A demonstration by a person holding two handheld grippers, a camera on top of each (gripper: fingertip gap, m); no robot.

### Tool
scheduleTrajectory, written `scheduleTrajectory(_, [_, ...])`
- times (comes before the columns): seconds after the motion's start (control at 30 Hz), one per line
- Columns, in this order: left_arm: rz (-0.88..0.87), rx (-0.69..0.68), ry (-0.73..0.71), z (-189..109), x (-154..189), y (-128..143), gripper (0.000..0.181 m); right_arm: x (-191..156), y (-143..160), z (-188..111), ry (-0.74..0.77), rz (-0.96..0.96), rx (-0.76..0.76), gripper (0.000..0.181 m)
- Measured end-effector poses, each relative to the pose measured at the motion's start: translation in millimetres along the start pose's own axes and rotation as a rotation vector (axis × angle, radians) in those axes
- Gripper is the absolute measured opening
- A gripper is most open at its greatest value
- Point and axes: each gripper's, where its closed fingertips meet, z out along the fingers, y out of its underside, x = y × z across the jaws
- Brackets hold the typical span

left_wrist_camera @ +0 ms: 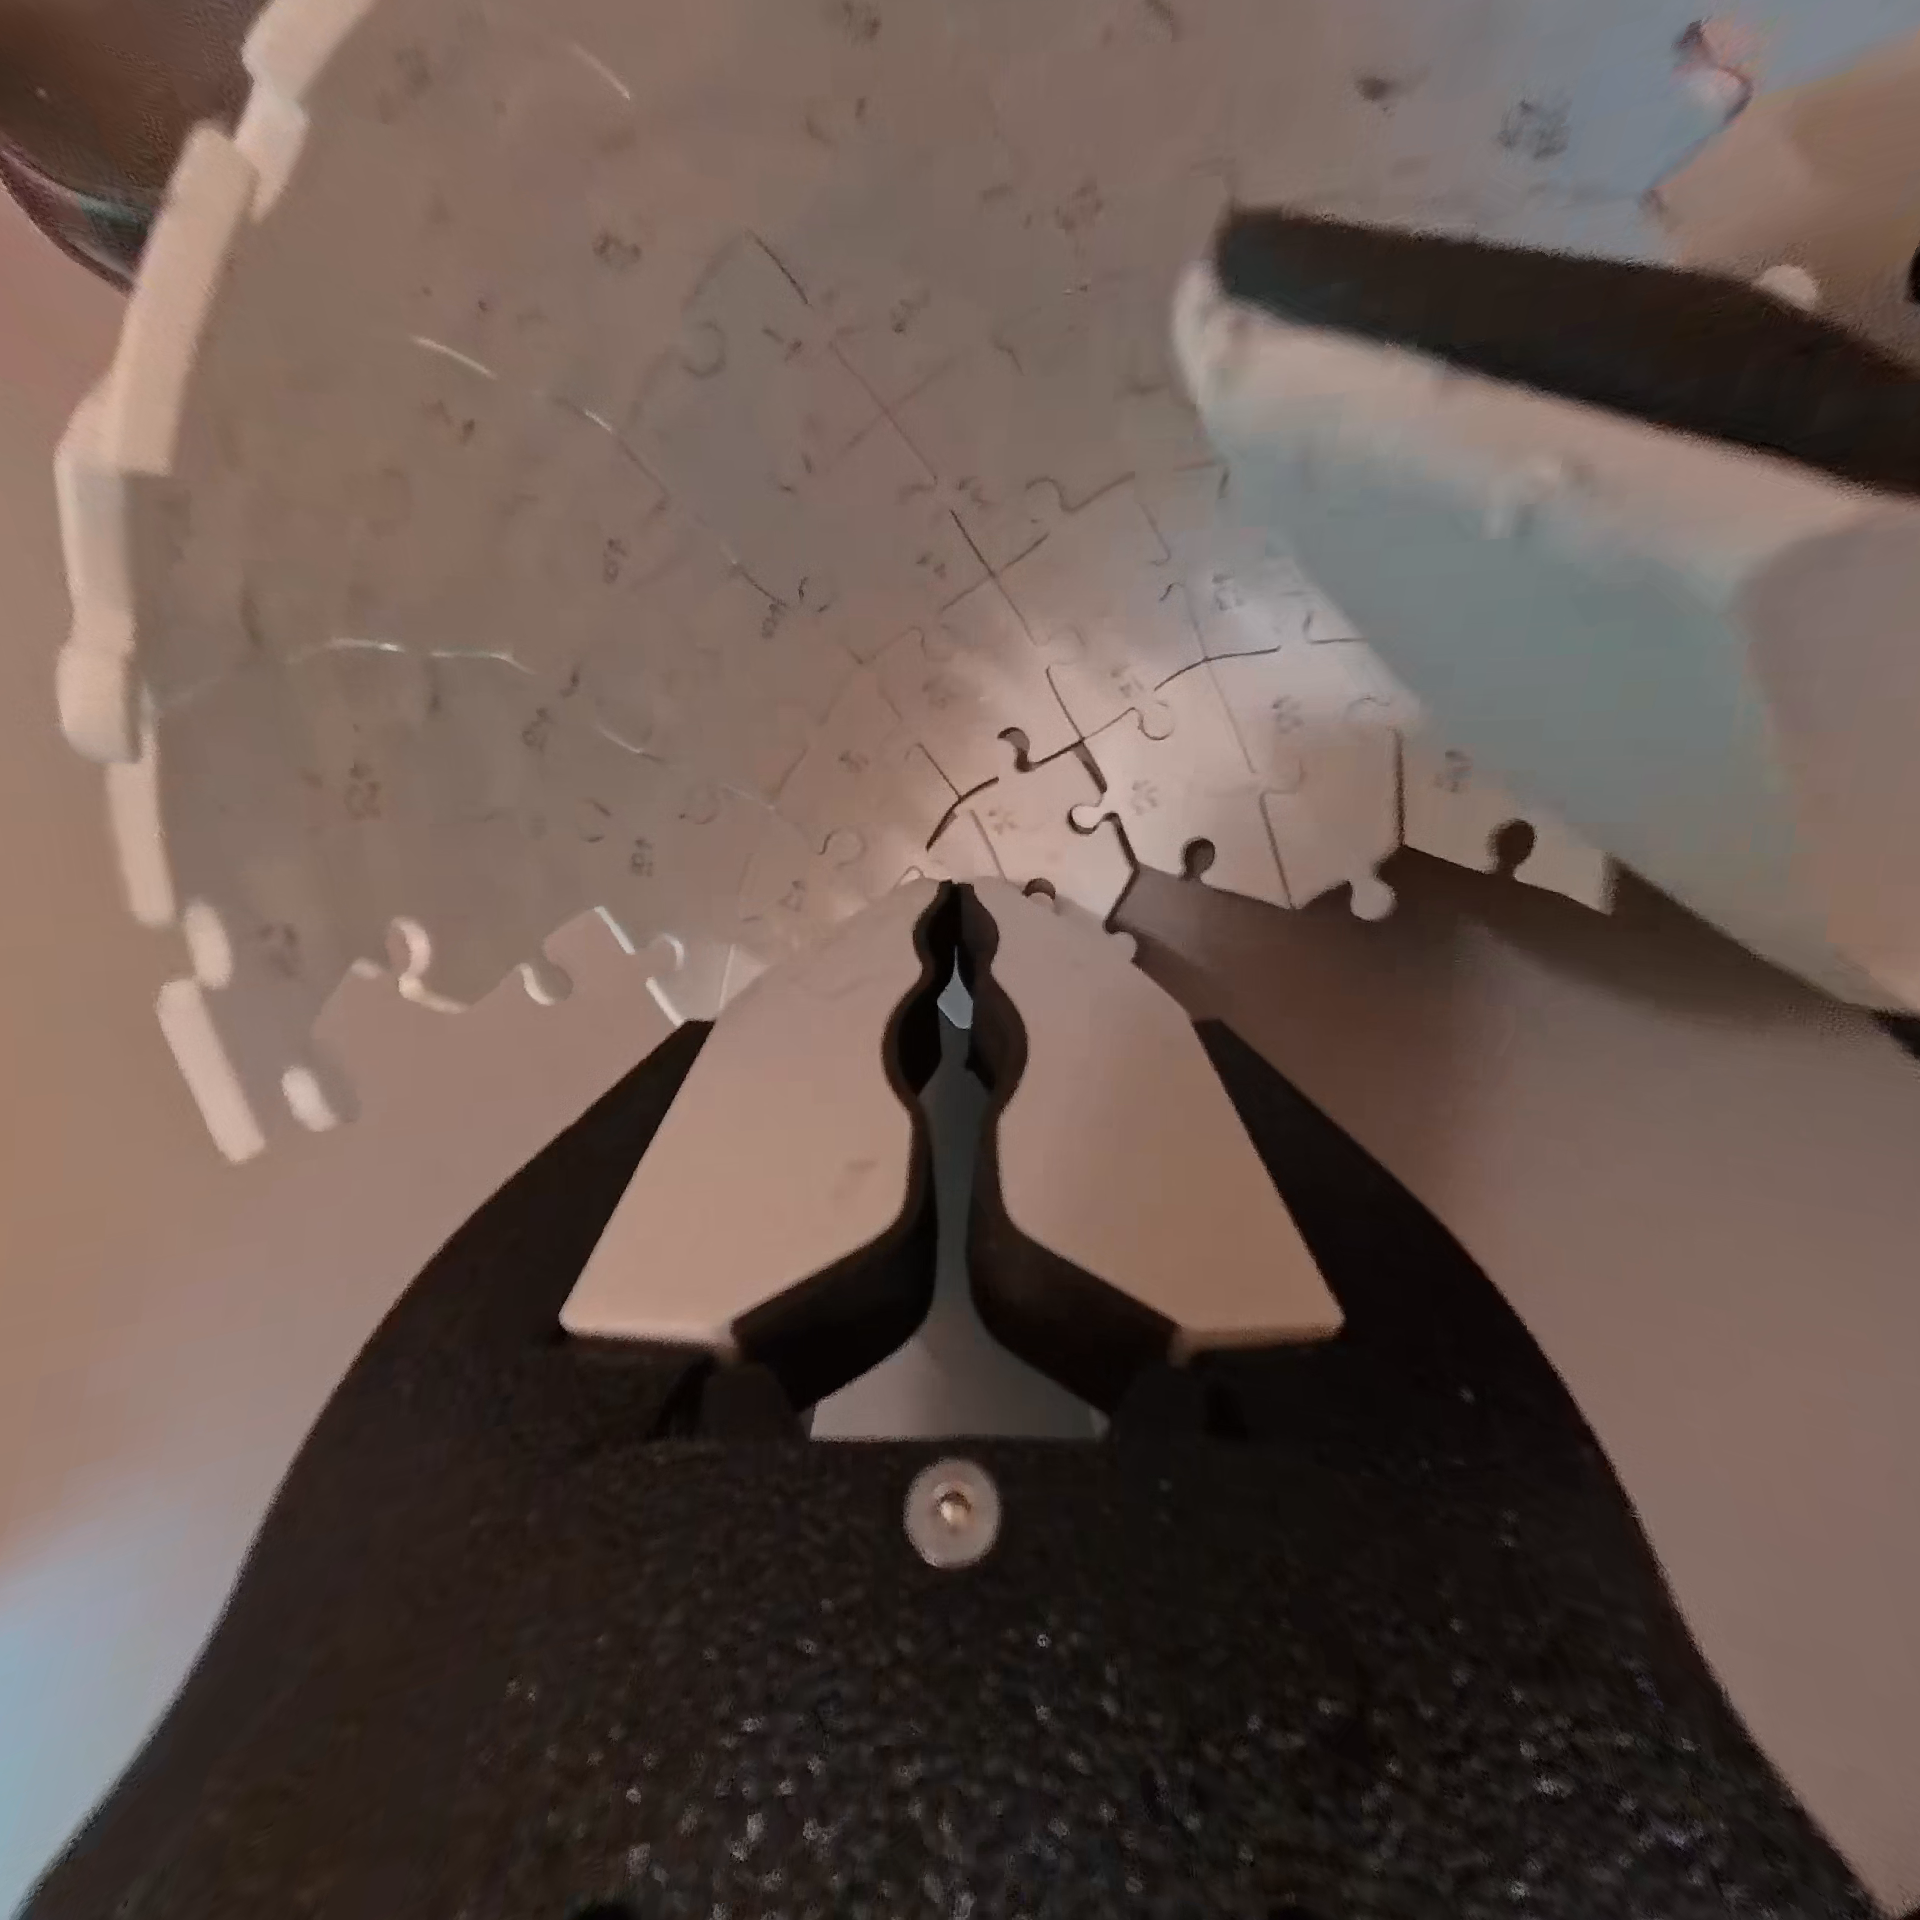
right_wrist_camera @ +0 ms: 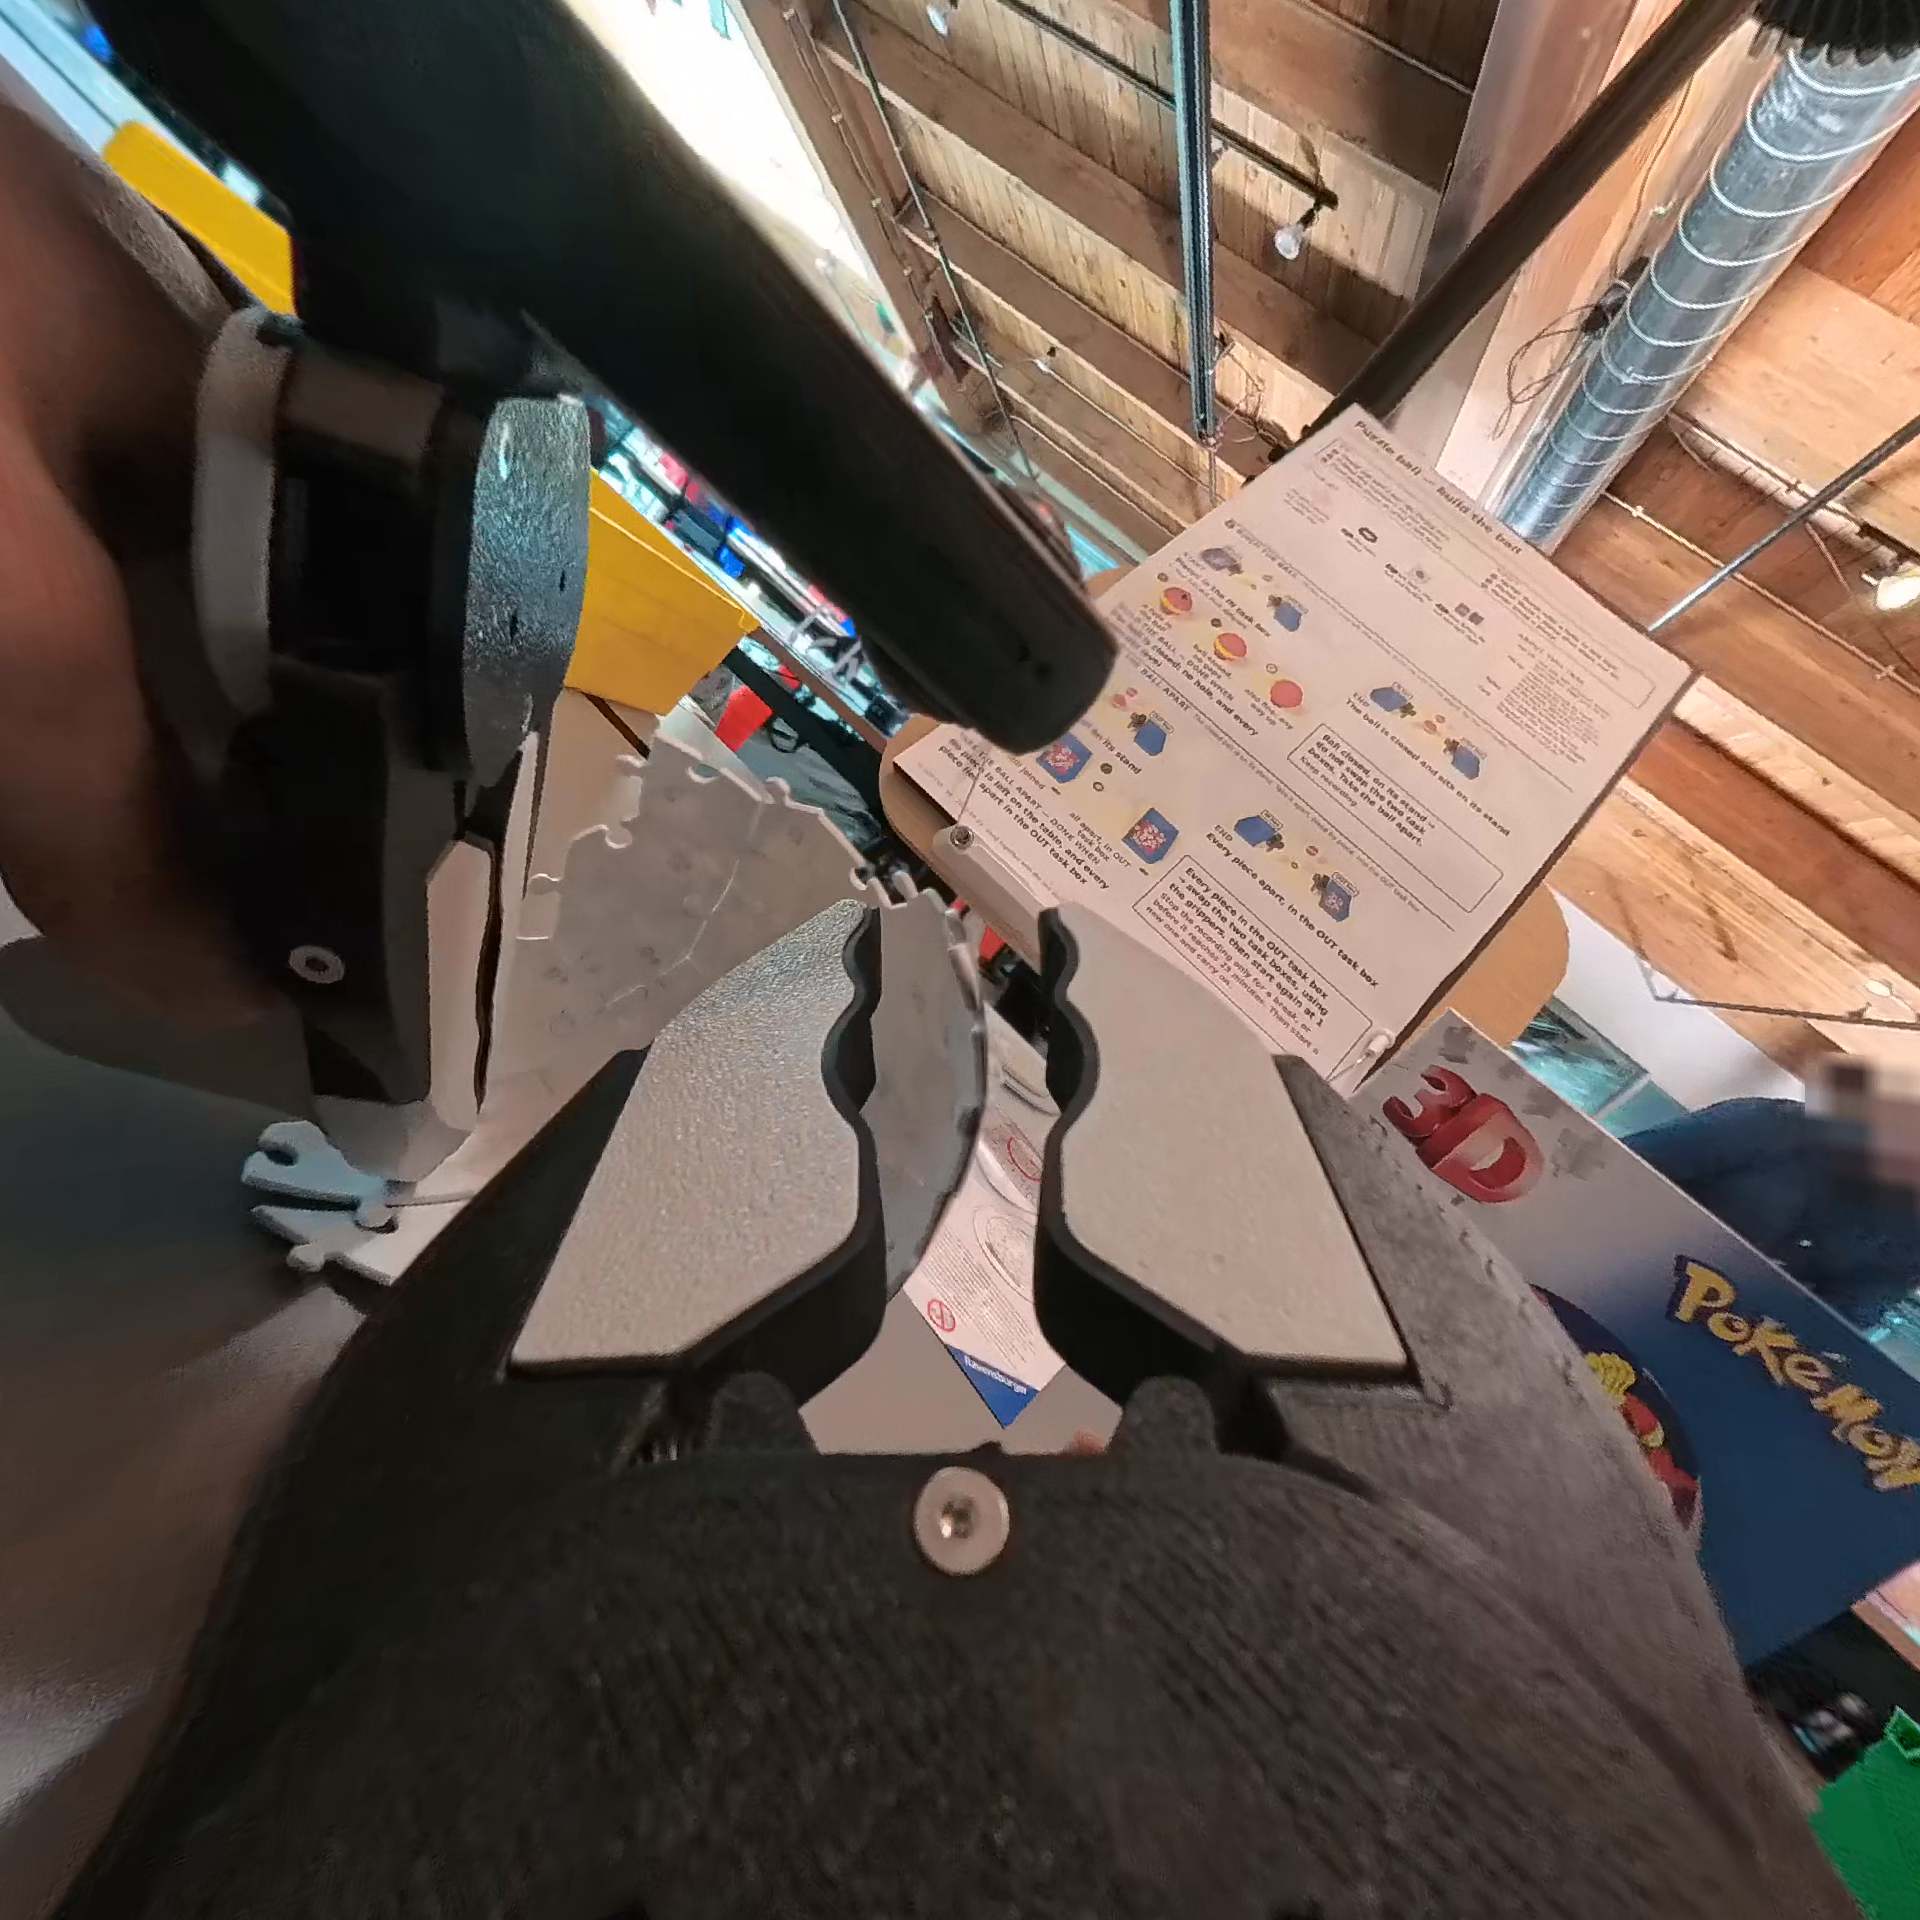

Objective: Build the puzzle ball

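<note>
Left gripper (left_wrist_camera: 954, 891): black body, pale grey pads, jaws clenched on the lower edge of the curved white shell of interlocked plastic puzzle pieces (left_wrist_camera: 644, 540). In the left wrist view the shell's hollow, unprinted inner side faces the camera and fills the upper frame; its rim is ragged with tabs and notches. The shell is held up in the air, not resting on anything visible.

Right gripper (right_wrist_camera: 961, 935): jaws parted, a thin curved grey-white puzzle section (right_wrist_camera: 930, 1060) standing edge-on between them, lying against the left pad; the right pad is apart from it. In the left wrist view a finger of this gripper (left_wrist_camera: 1538, 540) reaches in from the upper right, over the shell's inner face.

Right wrist view, left side: the left gripper's body (right_wrist_camera: 395, 727) close by, with the white shell edge (right_wrist_camera: 665, 873) at its tip and a pale blue loose-looking piece (right_wrist_camera: 312, 1184) below it; whether that piece is joined I cannot tell.

Behind: a printed instruction sheet on a tilted board (right_wrist_camera: 1351, 748), a blue puzzle box (right_wrist_camera: 1714, 1382), yellow bins (right_wrist_camera: 655, 613), wooden ceiling (right_wrist_camera: 1091, 208) with a ribbed metal duct (right_wrist_camera: 1704, 270).
</note>
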Motion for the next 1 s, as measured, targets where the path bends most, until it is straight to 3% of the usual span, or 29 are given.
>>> scheduleTrajectory(0.17, [-0.008,-0.034,0.013,0,0,0,0.000,12,-8,-7,-0.014,0.075,0.056,0.030])
scheduleTrajectory(0.4, [-0.005,-0.058,0.028,0,0,0,0.000,27,4,-9,-0.076,0.210,0.040,0.033])
scheduleTrajectory(0.7, [-0.004,-0.055,0.028,0,0,0,0.000,5,21,-4,-0.295,0.518,-0.163,0.045])
scheduleTrajectory(1.0, [-0.011,-0.042,0.025,0,0,-1,0.000,-2,28,9,-0.282,0.362,-0.248,0.021])
